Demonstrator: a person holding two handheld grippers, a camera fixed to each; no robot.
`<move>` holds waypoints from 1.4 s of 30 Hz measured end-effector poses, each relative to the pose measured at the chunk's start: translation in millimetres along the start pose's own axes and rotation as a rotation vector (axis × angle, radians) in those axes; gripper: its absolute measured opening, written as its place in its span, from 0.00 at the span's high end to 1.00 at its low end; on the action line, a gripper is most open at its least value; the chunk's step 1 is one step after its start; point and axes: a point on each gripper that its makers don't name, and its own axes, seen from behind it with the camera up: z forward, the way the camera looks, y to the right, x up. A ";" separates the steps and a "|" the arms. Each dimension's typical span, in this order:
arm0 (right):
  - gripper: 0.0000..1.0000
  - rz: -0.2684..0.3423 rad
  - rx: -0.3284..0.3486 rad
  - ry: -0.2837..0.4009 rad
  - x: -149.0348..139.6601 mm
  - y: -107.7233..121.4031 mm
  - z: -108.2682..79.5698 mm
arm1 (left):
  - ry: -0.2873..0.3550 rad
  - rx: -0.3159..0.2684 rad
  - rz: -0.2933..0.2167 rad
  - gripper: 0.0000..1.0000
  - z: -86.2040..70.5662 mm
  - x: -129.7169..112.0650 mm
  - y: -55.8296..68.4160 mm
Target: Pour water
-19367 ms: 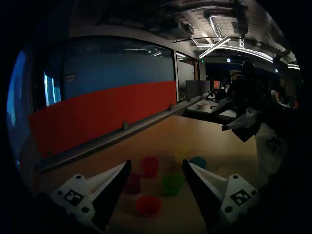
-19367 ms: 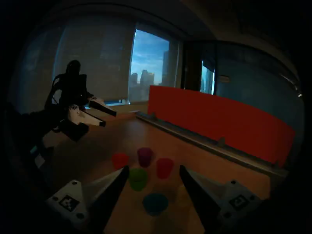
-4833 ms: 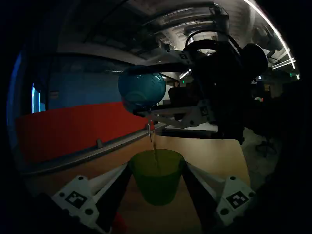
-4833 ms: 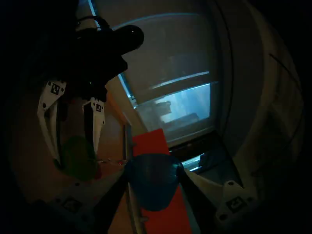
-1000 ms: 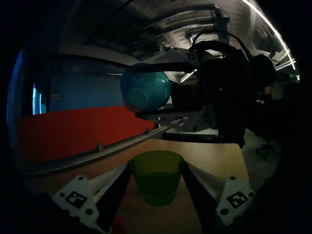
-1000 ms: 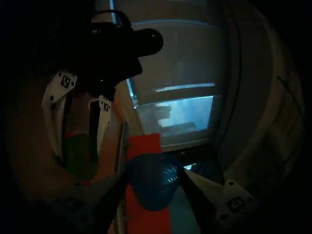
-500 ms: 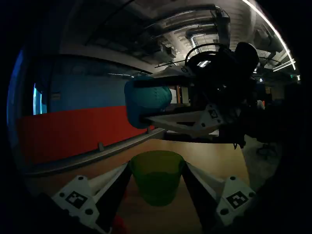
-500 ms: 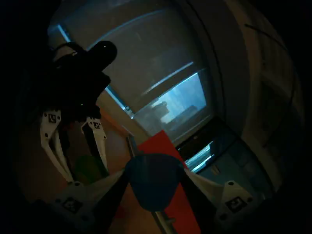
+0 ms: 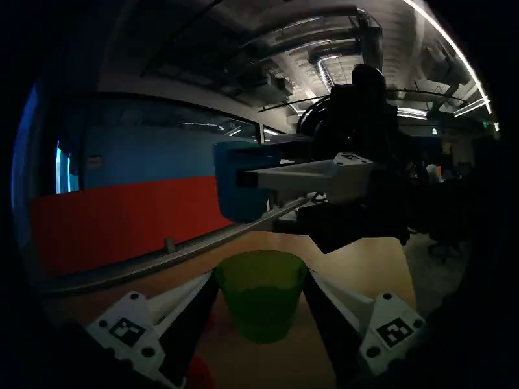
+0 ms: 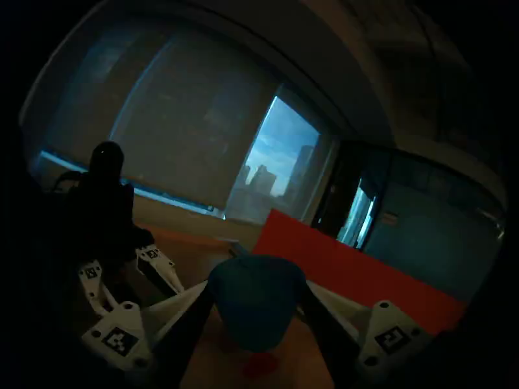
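The green cup [image 9: 261, 295] looks like smooth, translucent plastic, the blue cup [image 10: 256, 310] like duller plastic. The table [image 9: 366, 259] is smooth and wood-look, the left gripper [image 9: 258, 275] matt white plastic.

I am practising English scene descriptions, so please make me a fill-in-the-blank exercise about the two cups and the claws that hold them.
1. The left claw is shut on the green cup, which stands ___, not tipped.
2. The right claw is shut on the blue cup, and the panel beyond it is ___ in colour.
3. In the left gripper view, the blue cup is ___ than the green cup.

Missing words: upright; red; higher.
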 end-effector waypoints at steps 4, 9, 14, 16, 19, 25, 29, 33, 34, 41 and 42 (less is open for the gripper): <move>0.09 0.112 0.007 0.004 0.8 3.9 -1.0 | -0.001 0.001 0.004 0.12 -0.7 1.3 0.7; 0.09 0.195 0.010 0.002 1.2 7.1 -3.0 | -0.001 0.004 0.006 0.12 -1.7 3.0 0.8; 0.09 0.209 0.004 -0.008 -2.6 7.8 -6.7 | -0.002 0.010 0.009 0.12 -3.2 3.6 -0.3; 0.09 0.207 -0.001 -0.018 -7.2 8.9 -9.5 | -0.006 0.011 0.011 0.12 -4.7 2.8 -0.7; 0.09 0.206 -0.009 -0.034 -14.3 11.1 -14.7 | -0.012 0.013 0.015 0.12 -7.4 0.9 -1.6; 0.09 0.206 -0.035 -0.047 -24.4 18.1 -28.8 | -0.022 0.030 0.017 0.12 -16.6 -2.4 -8.0; 0.09 0.210 -0.053 -0.056 -31.1 23.7 -38.6 | -0.022 0.047 0.011 0.12 -24.9 -2.0 -14.8; 0.09 0.216 -0.070 -0.064 -38.4 28.5 -47.5 | -0.023 0.061 0.011 0.12 -32.2 -2.9 -19.5; 0.09 0.217 -0.071 -0.065 -39.9 28.9 -48.9 | -0.024 0.062 0.010 0.12 -33.2 -3.4 -19.8; 0.09 0.217 -0.064 -0.080 -50.5 24.4 -54.4 | -0.040 0.058 0.009 0.12 -36.5 -10.3 -16.7; 0.09 0.216 -0.062 -0.085 -52.9 22.9 -55.0 | -0.046 0.056 0.010 0.12 -36.8 -12.8 -15.9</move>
